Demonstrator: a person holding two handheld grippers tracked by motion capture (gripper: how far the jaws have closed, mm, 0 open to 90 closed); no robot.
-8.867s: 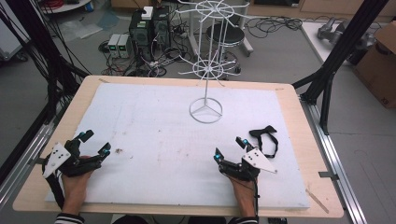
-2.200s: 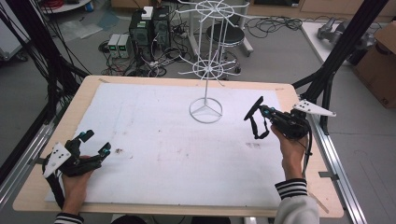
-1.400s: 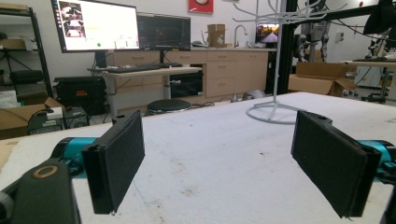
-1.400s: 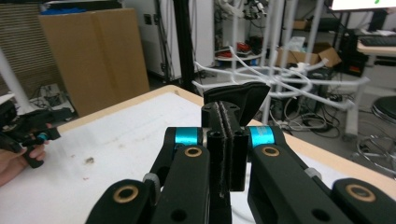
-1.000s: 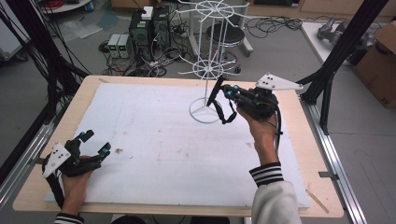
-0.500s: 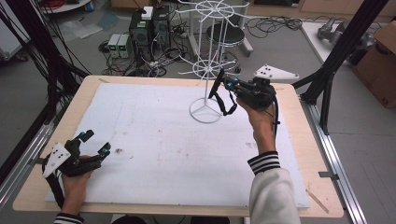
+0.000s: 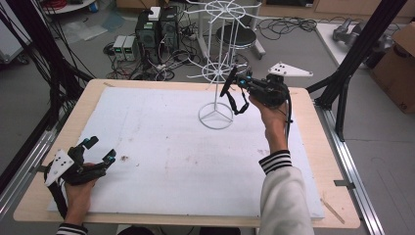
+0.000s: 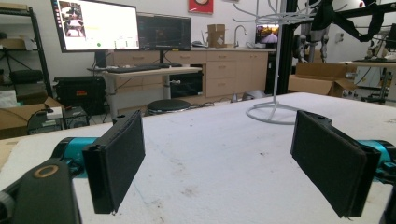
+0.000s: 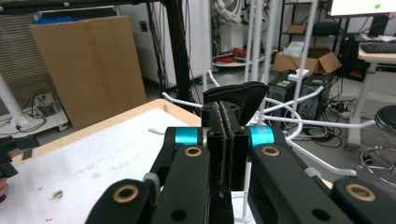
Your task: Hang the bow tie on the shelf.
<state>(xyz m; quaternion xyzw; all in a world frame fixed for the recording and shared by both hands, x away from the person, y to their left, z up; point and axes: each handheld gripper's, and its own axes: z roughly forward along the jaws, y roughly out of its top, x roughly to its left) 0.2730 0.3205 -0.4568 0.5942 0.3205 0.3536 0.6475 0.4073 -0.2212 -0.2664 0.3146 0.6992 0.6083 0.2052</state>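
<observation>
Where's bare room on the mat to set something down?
Free: the wide middle of the mat, between the left gripper and the wire stand, and the near right beside the sleeve. Crowded: by the stand, where the right gripper holds a black strap.

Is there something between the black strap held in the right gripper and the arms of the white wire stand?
Nothing visible does. The right gripper, shut on the black strap, holds it up beside the lower ring of arms on the white wire stand. Open air lies between them, and the nearest arms look bare.
</observation>
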